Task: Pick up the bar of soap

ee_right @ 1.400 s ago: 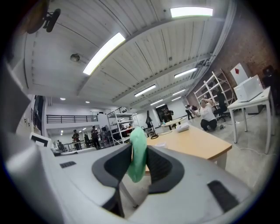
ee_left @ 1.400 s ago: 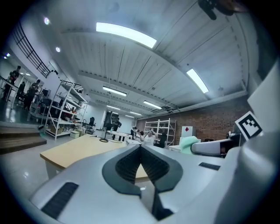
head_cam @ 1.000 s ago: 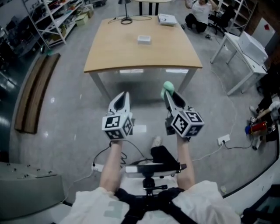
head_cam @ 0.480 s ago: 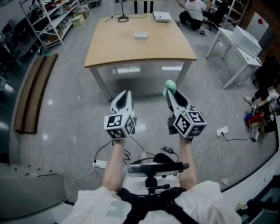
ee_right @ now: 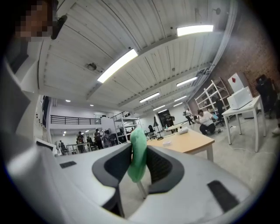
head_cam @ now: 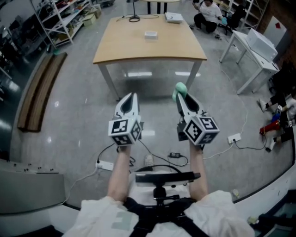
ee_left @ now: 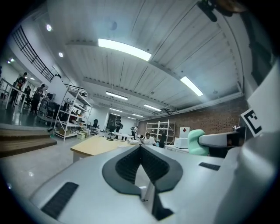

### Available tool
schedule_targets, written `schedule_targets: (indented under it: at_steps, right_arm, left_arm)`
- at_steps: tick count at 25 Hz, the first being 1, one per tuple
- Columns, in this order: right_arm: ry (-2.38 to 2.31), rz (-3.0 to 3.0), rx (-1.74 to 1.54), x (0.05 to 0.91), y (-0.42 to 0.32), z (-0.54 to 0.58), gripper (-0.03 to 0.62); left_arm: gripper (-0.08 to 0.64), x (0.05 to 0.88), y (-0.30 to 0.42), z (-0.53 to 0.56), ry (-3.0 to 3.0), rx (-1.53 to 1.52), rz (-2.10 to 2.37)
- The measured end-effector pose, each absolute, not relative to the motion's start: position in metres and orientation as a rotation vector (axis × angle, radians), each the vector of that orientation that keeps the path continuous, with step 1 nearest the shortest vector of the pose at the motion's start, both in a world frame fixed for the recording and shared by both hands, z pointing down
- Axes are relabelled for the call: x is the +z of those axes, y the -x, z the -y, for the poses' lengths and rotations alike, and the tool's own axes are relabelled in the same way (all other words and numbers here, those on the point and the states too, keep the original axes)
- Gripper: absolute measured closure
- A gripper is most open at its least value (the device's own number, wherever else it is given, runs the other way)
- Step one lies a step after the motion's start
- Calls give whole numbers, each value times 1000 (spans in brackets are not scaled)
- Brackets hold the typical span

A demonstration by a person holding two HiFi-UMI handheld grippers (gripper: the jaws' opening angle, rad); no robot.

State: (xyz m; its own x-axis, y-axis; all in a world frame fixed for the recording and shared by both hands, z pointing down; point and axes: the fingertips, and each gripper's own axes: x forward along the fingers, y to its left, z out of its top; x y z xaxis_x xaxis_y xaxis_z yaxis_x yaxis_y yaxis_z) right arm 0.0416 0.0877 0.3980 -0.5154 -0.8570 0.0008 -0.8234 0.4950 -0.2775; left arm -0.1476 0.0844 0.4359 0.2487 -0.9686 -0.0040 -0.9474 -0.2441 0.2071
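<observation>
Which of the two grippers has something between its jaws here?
The right gripper: a pale green bar of soap is clamped between its jaws. The left gripper has its jaws together, nothing between them.

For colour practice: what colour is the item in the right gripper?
Mint green item; right gripper view.

On the light wooden table (head_cam: 138, 51), a small white rectangular object (head_cam: 151, 34) is shown too small for its kind to be told. The black lamp stand (head_cam: 134, 17) at the far edge is cut off by the head view's top edge, as is the seated person in a white top (head_cam: 209, 10) beyond. Of the pale green soft lump (head_cam: 180, 89), only a rounded end is seen past the right gripper (head_cam: 178, 98) there, its lower part being covered by the dark pads (ee_right: 162, 168) in the right gripper view.
</observation>
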Motion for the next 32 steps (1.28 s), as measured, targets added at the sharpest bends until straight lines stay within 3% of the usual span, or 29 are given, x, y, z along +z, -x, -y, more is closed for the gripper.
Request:
schedule_targets:
  at_steps: [21,32]
  right_arm:
    - [1272,-2665,-432,410,-143,-375,480]
    - [1252,-2663,-431,403,-133,-431,480]
  left_arm:
    - [554,438,37,-394,-2290,-181,1966]
    - [554,422,43,-443,-2310,-216,1959]
